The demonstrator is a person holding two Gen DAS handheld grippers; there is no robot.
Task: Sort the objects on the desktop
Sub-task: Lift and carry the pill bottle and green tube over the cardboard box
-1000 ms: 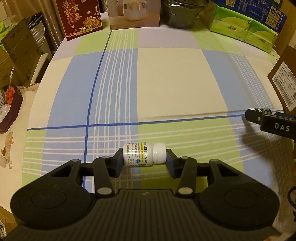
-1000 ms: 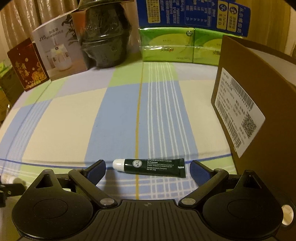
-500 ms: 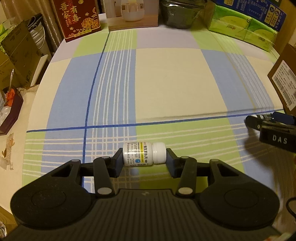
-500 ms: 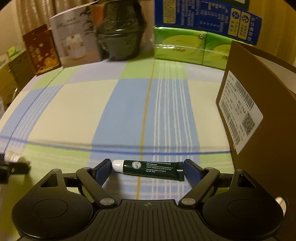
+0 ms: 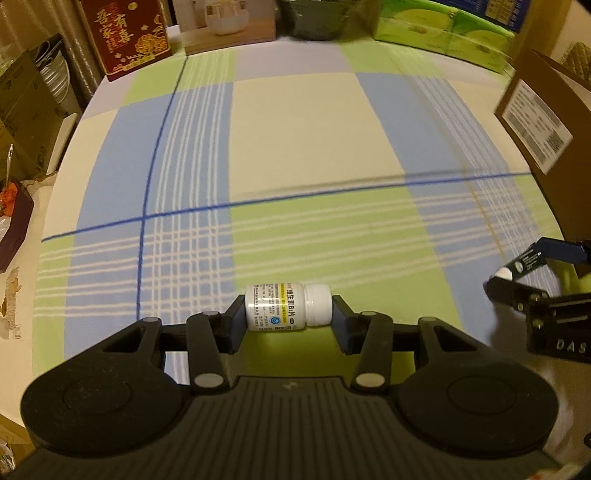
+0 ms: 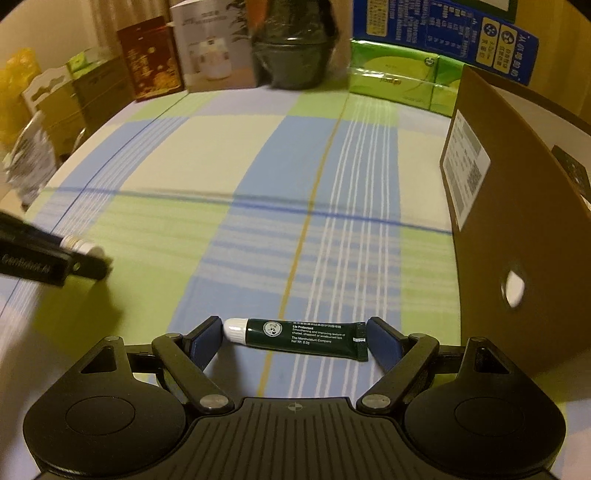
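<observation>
My left gripper (image 5: 289, 318) is shut end to end on a white pill bottle (image 5: 288, 306) with a white cap, held sideways above the checked tablecloth (image 5: 303, 155). My right gripper (image 6: 295, 338) is shut end to end on a dark green lip-balm tube (image 6: 299, 336) with a white cap, also held sideways. In the left wrist view the right gripper (image 5: 517, 269) shows at the right edge with the tube (image 5: 524, 263) in it. In the right wrist view the left gripper's fingers (image 6: 85, 267) and the bottle's end (image 6: 79, 244) show at the left edge.
An open brown cardboard box (image 6: 517, 206) with a shipping label stands at the table's right side. Along the back stand a red gift box (image 5: 125, 33), a humidifier carton (image 6: 214, 51), a dark wrapped pot (image 6: 295, 40) and green tissue packs (image 6: 399, 81).
Both grippers have risen and pulled back from the table with their objects. The right gripper shut onto the tube and now sits nearer the left gripper, lower in its view.
</observation>
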